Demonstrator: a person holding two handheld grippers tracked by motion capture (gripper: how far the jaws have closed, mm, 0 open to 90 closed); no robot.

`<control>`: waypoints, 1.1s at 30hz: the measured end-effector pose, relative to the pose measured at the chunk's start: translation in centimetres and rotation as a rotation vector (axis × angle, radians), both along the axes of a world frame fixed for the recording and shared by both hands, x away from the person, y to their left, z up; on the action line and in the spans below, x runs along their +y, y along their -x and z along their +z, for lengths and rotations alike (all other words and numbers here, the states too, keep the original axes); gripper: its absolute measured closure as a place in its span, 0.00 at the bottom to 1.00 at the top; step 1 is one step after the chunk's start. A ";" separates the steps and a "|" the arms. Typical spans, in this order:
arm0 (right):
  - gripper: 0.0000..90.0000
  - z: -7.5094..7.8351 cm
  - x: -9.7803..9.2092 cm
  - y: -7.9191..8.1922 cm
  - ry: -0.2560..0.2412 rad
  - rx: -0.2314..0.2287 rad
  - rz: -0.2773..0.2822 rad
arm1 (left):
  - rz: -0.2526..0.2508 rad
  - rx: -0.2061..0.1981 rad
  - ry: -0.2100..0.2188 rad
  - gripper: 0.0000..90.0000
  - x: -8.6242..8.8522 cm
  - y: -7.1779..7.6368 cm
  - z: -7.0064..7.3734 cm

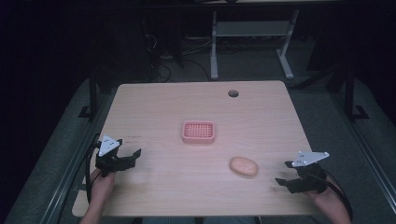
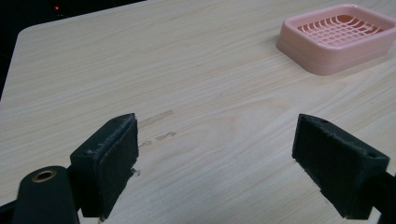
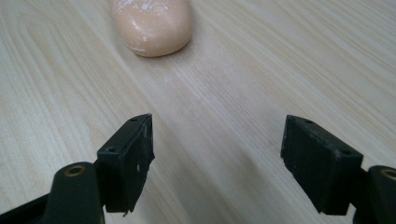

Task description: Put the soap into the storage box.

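High view: the left gripper (image 1: 133, 156) sits at the near left of the wooden table (image 1: 154, 107), held from below by the person's left hand (image 1: 100, 186), its grey three-cornered plate (image 1: 109, 145) on top. In the left gripper view its jaws stand wide apart over bare wood with nothing between them, and a few faint smudges (image 2: 159, 126) mark the tabletop just beyond the left jaw. The right gripper (image 1: 282, 173) rests at the near right edge, gripped by the right hand (image 1: 329, 200); in the right gripper view its jaws are likewise spread wide and hold nothing.

A peach-coloured bar of soap (image 1: 243, 166) lies flat on the table to the left of the right gripper, near it but not touching; in the right gripper view it sits ahead of the left jaw (image 3: 152, 23). A pink soap dish (image 1: 198, 131) with a slotted grid floor stands farther out, around the table's middle, apart from the soap. A round cable hole (image 1: 233, 93) pierces the far right of the tabletop.
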State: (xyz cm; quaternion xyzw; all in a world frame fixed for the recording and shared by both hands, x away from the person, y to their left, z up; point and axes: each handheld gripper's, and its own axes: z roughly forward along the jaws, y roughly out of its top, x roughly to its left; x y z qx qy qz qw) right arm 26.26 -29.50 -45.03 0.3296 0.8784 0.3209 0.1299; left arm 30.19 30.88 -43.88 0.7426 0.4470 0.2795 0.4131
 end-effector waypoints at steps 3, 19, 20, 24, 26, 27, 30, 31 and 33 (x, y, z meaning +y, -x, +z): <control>0.28 0.1 0.4 -0.2 0.000 0.014 0.009 | 0.005 -0.004 0.002 0.16 0.1 0.0 0.0; 0.28 1.3 3.2 -1.6 0.027 0.041 0.090 | 0.017 -0.020 0.007 0.16 0.4 0.3 0.3; 0.28 1.3 3.3 -1.7 0.032 0.039 0.096 | 0.018 -0.023 0.008 0.16 0.4 0.3 0.3; 0.28 1.7 3.8 -2.0 0.045 0.048 0.109 | 0.013 -0.021 0.001 0.16 0.4 0.3 0.3; 0.28 1.9 4.0 -2.1 0.051 0.049 0.116 | 0.013 -0.020 0.004 0.16 0.3 0.3 0.3; 0.28 2.0 4.1 -2.2 0.053 0.056 0.120 | 0.012 -0.022 0.005 0.16 0.3 0.3 0.3; 0.28 2.4 4.4 -2.4 0.064 0.054 0.130 | 0.010 -0.023 0.004 0.16 0.3 0.3 0.3; 0.28 2.4 4.4 -2.4 0.064 0.054 0.130 | 0.010 -0.023 0.004 0.16 0.3 0.3 0.3; 0.28 2.5 4.5 -2.6 0.065 0.059 0.134 | 0.010 -0.023 0.005 0.16 0.3 0.3 0.3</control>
